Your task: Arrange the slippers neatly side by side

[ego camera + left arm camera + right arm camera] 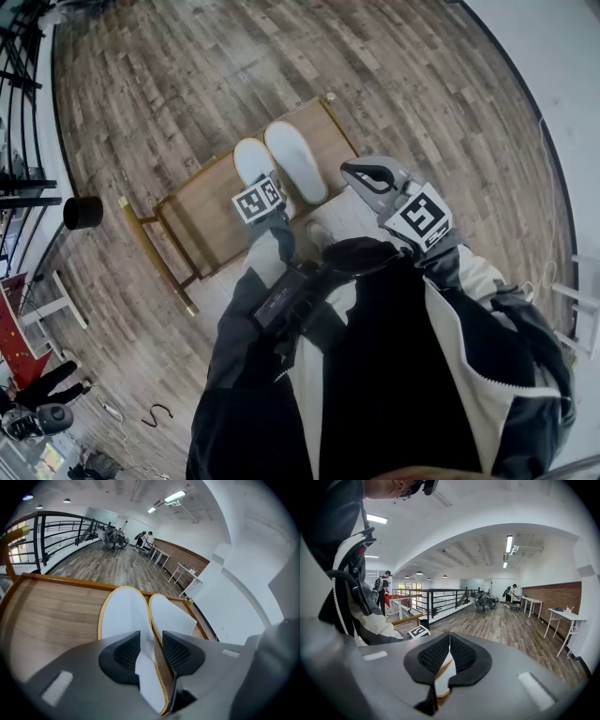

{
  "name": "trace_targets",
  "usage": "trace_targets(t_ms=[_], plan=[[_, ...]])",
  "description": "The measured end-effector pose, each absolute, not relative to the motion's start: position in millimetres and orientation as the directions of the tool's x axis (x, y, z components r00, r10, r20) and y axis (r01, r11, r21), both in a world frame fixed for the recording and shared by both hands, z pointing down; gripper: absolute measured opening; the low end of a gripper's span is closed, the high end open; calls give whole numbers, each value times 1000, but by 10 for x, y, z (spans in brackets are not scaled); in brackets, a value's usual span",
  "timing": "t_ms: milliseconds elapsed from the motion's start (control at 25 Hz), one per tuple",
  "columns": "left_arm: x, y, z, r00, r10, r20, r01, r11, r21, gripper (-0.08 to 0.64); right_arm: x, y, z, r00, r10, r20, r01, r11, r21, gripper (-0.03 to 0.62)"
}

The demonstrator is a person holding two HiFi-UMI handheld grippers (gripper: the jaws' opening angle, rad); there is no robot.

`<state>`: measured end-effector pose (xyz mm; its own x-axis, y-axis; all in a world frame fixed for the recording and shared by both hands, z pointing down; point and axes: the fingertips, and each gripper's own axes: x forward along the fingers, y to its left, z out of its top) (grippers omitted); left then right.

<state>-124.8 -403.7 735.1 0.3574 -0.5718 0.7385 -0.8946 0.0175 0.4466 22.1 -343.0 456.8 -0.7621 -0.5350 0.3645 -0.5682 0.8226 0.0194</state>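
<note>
Two white slippers with yellow-edged soles lie side by side on a low wooden table (202, 220), toes pointing away from me. My left gripper (265, 187) sits over the heel end of the left slipper (251, 161). In the left gripper view its jaws (151, 633) stand open, with the raised white upper of the left slipper (121, 616) between the pads and a gap at the right pad. The right slipper (171, 616) lies close beside it. My right gripper (349, 169) hangs right of the right slipper (297, 159), off the table; its pads (450, 637) meet, holding nothing.
The table (47, 620) has a raised wooden rim. A black cylinder (82, 213) stands on the plank floor to the left, near a black railing (56, 531). A white wall curves along the right. White tables (187, 573) and people are far off.
</note>
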Motion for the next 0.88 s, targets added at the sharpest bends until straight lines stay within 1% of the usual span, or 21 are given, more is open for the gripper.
trace_targets(t_ms=[80, 240, 360, 440, 560, 720, 880], plan=[[-1246, -4034, 7321, 359, -571, 738, -898, 4, 440, 191, 206, -3420, 4569, -765, -532, 363, -565, 825, 19, 5], [-1264, -4039, 7193, 348, -589, 729, -910, -26, 413, 199, 179, -3413, 4557, -771, -526, 359, -559, 829, 16, 5], [-1293, -4062, 6969, 345, -628, 698, -916, -65, 395, 151, 138, -3441, 4550, -782, -516, 349, -545, 838, 19, 5], [-1316, -4076, 6746, 340, -662, 668, -923, -100, 371, 96, 85, -3464, 4543, -793, -508, 337, -535, 845, 15, 5], [-1356, -4127, 6362, 336, -713, 615, -931, -154, 330, 40, -41, -3482, 4507, -808, -498, 315, -528, 849, -12, 8], [-1406, -4277, 5835, 356, -765, 536, -929, -228, 292, 20, -258, -3470, 4429, -828, -480, 290, -505, 863, -15, 6], [-1562, -4437, 5063, 373, -846, 382, -925, -305, 228, 12, -454, -3500, 4365, -852, -459, 251, -475, 880, 0, 6]])
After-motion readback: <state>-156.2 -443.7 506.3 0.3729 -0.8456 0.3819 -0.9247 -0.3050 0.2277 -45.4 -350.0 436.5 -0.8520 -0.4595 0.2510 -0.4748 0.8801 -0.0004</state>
